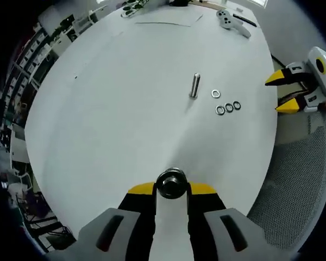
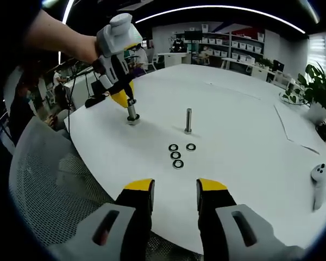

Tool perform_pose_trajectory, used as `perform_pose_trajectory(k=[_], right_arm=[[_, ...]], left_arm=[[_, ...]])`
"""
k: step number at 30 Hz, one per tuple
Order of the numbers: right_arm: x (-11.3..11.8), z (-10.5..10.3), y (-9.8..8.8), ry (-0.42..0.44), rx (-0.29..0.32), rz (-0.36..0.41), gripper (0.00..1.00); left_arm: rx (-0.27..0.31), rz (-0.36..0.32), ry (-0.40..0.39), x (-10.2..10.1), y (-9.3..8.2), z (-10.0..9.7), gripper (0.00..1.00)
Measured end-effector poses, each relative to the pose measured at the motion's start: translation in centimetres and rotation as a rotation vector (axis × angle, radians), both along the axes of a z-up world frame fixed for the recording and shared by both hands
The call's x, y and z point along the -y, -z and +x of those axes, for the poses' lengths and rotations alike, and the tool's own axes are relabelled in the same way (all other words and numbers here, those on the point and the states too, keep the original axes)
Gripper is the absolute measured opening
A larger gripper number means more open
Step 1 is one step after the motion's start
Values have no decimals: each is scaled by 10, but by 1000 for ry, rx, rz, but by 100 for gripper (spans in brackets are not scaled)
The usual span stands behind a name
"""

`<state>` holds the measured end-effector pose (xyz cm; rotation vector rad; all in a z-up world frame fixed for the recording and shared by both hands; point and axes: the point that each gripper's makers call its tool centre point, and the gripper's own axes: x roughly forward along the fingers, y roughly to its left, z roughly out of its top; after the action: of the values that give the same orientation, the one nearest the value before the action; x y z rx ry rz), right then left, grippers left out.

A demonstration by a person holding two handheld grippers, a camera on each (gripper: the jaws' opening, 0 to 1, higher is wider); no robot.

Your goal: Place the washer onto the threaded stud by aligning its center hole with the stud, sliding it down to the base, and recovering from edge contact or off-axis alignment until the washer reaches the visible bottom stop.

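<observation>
- The left gripper (image 1: pixel 172 187), at the bottom centre of the left gripper view, has its yellow-tipped jaws closed on a short metal cylinder (image 1: pixel 171 184); in the right gripper view, upper left, the cylinder's foot rests on the white bench (image 2: pixel 244 125).
- The right gripper (image 2: pixel 175 187) sits at the bottom centre of the right gripper view, jaws parted with nothing between them, above the near edge of the bench. It also enters the left gripper view at the right edge, jaws apart.
- The threaded stud (image 2: pixel 188 120) stands upright near the middle of the right gripper view; in the left gripper view it is above centre.
- Four washers (image 2: pixel 176 155) lie flat on the bench just below the stud in the right gripper view: three in a touching row, the fourth just beside them, nearest the stud. None is on the stud.
- A mesh chair back (image 2: pixel 49 185) fills the lower left of the right gripper view.
- White handheld controllers (image 1: pixel 231 22) lie at the upper right of the left gripper view.
- A potted plant (image 2: pixel 318 92) stands at the right edge of the right gripper view.
</observation>
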<state>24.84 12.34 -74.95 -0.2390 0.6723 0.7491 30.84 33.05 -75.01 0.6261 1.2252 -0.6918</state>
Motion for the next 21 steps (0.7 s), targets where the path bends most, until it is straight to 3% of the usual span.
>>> perform_pose_trajectory(k=[21], right_arm=[[4, 1, 2, 15, -4, -20, 33]], left_arm=[[-33, 58, 74, 1, 31, -1, 19]])
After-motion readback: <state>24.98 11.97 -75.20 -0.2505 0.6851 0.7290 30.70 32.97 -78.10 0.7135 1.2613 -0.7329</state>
